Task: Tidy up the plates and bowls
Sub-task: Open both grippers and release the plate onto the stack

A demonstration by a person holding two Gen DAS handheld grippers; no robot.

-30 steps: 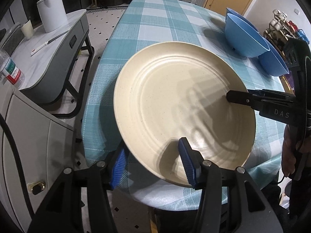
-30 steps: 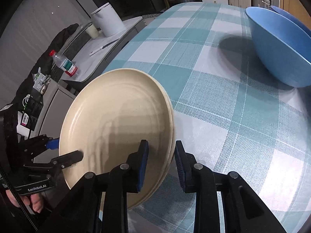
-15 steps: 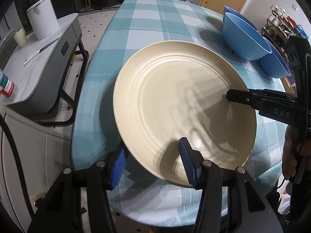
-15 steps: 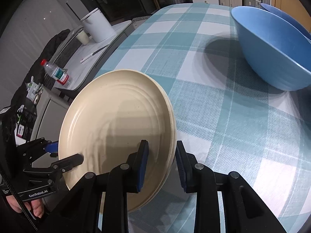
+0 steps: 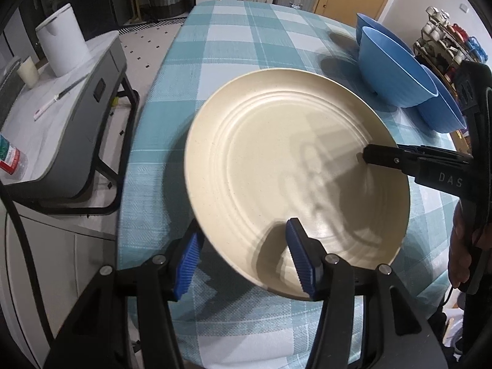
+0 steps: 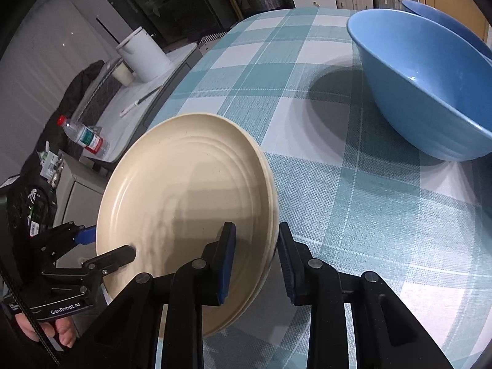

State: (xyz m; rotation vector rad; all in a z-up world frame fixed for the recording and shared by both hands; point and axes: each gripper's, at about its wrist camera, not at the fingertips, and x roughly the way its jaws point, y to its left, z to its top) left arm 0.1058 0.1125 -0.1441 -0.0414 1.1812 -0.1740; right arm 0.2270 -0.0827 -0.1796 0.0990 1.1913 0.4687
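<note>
Looking along the right gripper, the edge-on view reveals stacked cream plates, two or more rims showing at its 3 o'clock side; the left wrist view shows only one broad face of the cream plates. The left view also catches a third blue bowl at 2 o'clock, which the right view misses.

The left gripper has its jaws set fairly wide, straddling the plates' rim at 6 o'clock, one blue pad on the face and one beneath; whether they press cannot be told. The right gripper straddles the rim likewise, jaws a little wider than the stack, contact unclear.

The plates hang tilted above a teal checked tablecloth. Blue bowls sit at 1 o'clock. Off the table at 10 o'clock, a grey side table carries a white canister and a bottle.
</note>
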